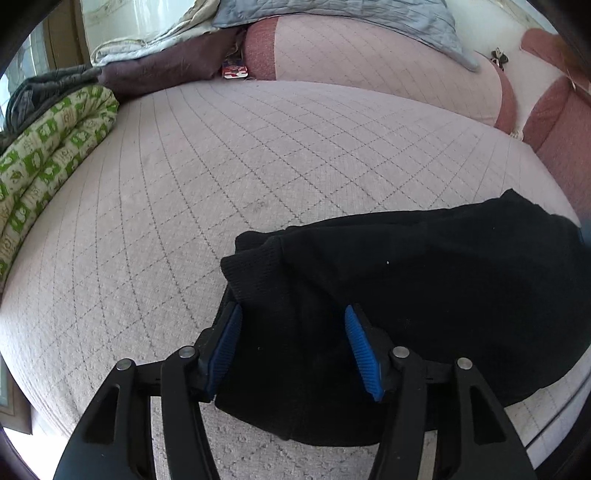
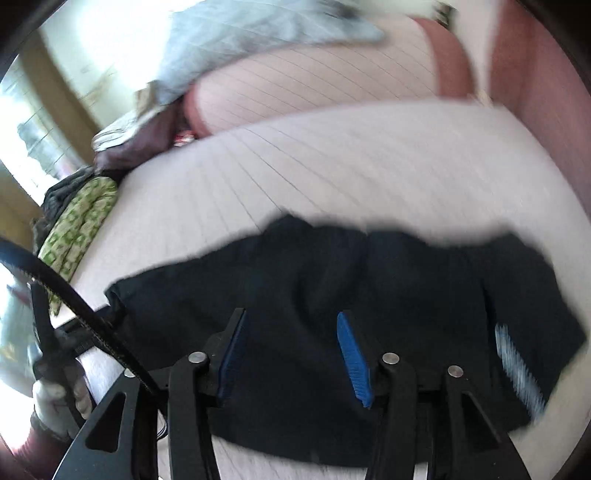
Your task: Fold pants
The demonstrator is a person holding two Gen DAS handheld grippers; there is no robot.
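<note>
The pants (image 1: pixel 424 295) are black and lie in a folded bundle on the near part of the bed (image 1: pixel 258 166), close to its front edge. The bed carries a pale pink cover quilted in a diamond grid.

Left gripper (image 1: pixel 293 314): the jaws stand spread, with the blue pads well apart. Both pads sit over the left end of the pants, next to a ribbed cuff (image 1: pixel 251 266). Neither pad presses on the fabric; nothing is pinched.

Right gripper (image 2: pixel 291 321): the jaws stand spread as well. The right wrist view is blurred. The pads sit over the middle of the pants (image 2: pixel 369 288), and the cloth runs wide to both sides of them. No fabric is clamped between the pads. At the right end of the pants a blurred white striped patch (image 2: pixel 517 369) shows; what it is cannot be told.

In the right wrist view a gloved hand (image 2: pixel 59 402) at the lower left edge holds the other gripper's handle, and a dark cable (image 2: pixel 92 314) arcs across in front of it.

Surroundings:
- A green and cream patterned quilt (image 1: pixel 48 155) lies rolled along the far left edge of the bed.
- A dark grey garment (image 1: pixel 40 88) lies beside it.
- A pale blue blanket (image 1: pixel 332 22) is heaped at the back over a pink quilted cushion (image 1: pixel 388 66).
- A small red and white packet (image 1: pixel 234 70) sits in the gap behind the bed.
</note>
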